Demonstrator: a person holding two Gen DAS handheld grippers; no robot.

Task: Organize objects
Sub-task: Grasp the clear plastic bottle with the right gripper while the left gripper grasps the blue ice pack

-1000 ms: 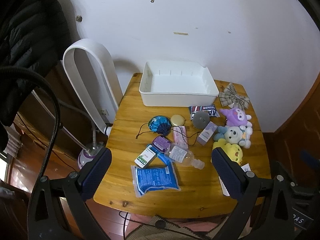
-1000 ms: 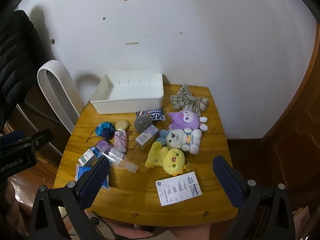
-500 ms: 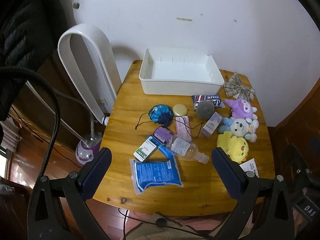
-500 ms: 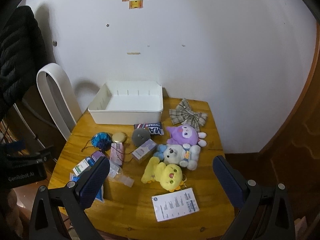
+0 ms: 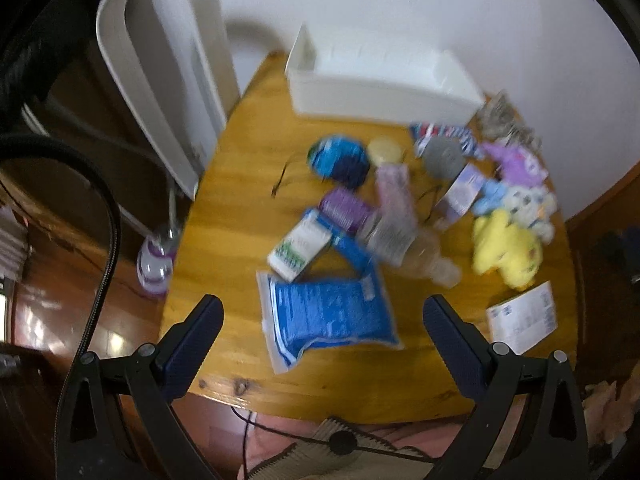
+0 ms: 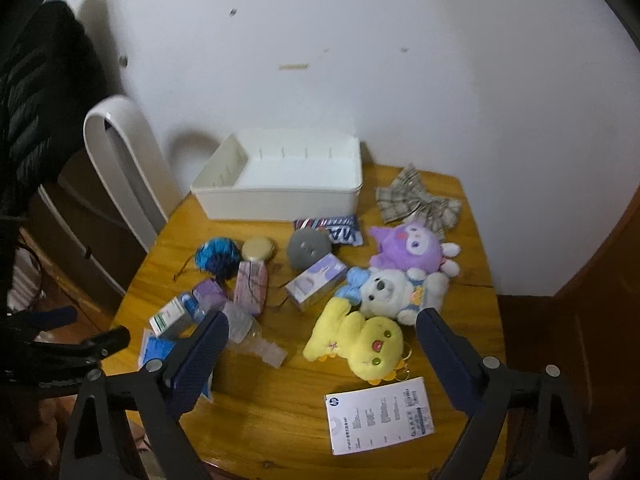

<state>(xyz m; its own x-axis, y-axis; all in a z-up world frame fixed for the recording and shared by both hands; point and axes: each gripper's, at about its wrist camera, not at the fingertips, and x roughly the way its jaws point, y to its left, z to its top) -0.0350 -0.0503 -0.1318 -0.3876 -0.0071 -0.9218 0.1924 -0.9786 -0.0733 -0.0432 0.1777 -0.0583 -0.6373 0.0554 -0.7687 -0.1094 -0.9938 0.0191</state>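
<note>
A small wooden table [image 6: 288, 408] carries scattered items in front of an empty white bin [image 6: 280, 196]. My left gripper [image 5: 322, 308] is open above a blue packet [image 5: 328, 316] near the front edge, touching nothing; this view is blurred. My right gripper [image 6: 323, 320] hangs over the yellow plush [image 6: 360, 344] with its jaws wide and closing, pads clear of it. A white bear plush [image 6: 396, 292] and a purple plush [image 6: 408, 248] lie behind. A printed card [image 6: 380, 416] lies in front, a clear bottle [image 6: 248, 332] and a green-white box [image 6: 172, 316] to the left.
A white loop-shaped fan [image 5: 160, 80] stands just left of the table, with a purple-based appliance [image 5: 154, 264] on the floor below. A black jacket [image 6: 32, 100] hangs at far left. A plaid bow [image 6: 416, 196] lies by the bin. White wall behind.
Both grippers have come down closer to the table, so the items look larger. The left view has tilted down and blurred. The right jaws stand slightly narrower.
</note>
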